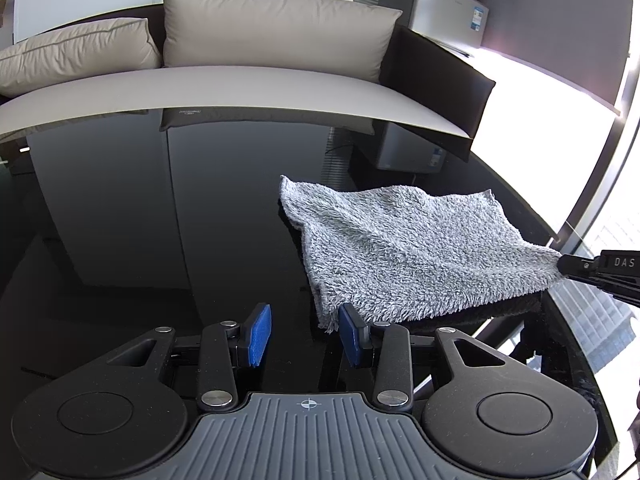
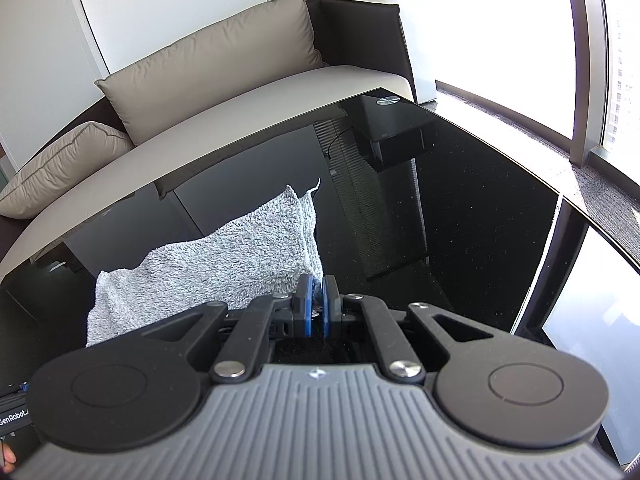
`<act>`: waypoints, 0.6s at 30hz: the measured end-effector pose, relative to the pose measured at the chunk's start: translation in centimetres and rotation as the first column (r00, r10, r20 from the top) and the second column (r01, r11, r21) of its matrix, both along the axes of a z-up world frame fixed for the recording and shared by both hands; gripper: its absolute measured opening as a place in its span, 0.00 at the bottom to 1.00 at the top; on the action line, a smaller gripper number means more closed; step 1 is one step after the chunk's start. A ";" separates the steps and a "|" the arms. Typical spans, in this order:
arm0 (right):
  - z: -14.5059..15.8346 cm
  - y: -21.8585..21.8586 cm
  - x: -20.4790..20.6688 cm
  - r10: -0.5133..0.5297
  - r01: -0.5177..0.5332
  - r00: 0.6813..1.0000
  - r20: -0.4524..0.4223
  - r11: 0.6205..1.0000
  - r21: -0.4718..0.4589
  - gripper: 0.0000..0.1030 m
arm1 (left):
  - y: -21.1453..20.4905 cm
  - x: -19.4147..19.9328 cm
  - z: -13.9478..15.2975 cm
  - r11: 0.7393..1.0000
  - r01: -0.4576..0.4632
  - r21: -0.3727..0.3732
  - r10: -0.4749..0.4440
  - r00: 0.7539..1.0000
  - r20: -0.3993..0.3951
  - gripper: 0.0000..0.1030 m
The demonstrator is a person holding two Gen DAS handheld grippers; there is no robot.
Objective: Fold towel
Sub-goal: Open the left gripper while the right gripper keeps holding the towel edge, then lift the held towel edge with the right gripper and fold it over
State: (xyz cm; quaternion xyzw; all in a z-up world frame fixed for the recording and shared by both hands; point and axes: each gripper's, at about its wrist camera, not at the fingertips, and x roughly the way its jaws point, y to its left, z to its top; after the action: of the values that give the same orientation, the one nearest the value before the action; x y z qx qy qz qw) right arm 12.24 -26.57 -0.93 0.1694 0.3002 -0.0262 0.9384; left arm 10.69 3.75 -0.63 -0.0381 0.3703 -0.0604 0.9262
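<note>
A fluffy grey towel (image 1: 412, 248) lies folded on the glossy black table (image 1: 140, 220), right of centre in the left wrist view. My left gripper (image 1: 306, 336) is open and empty, its blue pads (image 1: 260, 334) just short of the towel's near left corner. My right gripper (image 2: 316, 300) is shut on the towel's (image 2: 224, 268) near right corner and lifts it slightly off the table. That gripper also shows at the right edge of the left wrist view (image 1: 568, 266), pinching the corner.
A sofa (image 1: 240, 88) with beige cushions (image 1: 272, 28) runs along the far side of the table. A small fridge (image 1: 448, 16) stands at the back right. Bright windows (image 2: 500, 40) are to the right. The table's right edge (image 2: 556, 196) is close to the towel.
</note>
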 end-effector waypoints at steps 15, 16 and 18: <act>1.1 1.1 0.6 0.012 -0.011 1.000 0.020 1.000 -0.011 0.05 | 0.7 -0.2 0.7 1.000 -0.002 -0.006 0.002 1.000 0.008 0.34; 1.4 1.5 0.8 0.017 -0.016 1.000 0.026 1.000 -0.015 0.05 | 0.9 -0.2 0.8 1.000 -0.007 -0.006 0.007 1.000 0.007 0.34; 1.9 2.1 1.1 0.026 -0.025 0.999 0.038 0.999 -0.020 0.05 | 1.2 -0.2 0.8 1.000 -0.016 -0.009 0.016 1.000 0.008 0.34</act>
State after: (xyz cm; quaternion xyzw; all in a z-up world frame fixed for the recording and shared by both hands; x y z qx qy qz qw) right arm 13.36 -24.50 0.95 0.1567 0.2843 -0.0140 0.9457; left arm 10.50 4.95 0.18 -0.0450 0.3661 -0.0549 0.9279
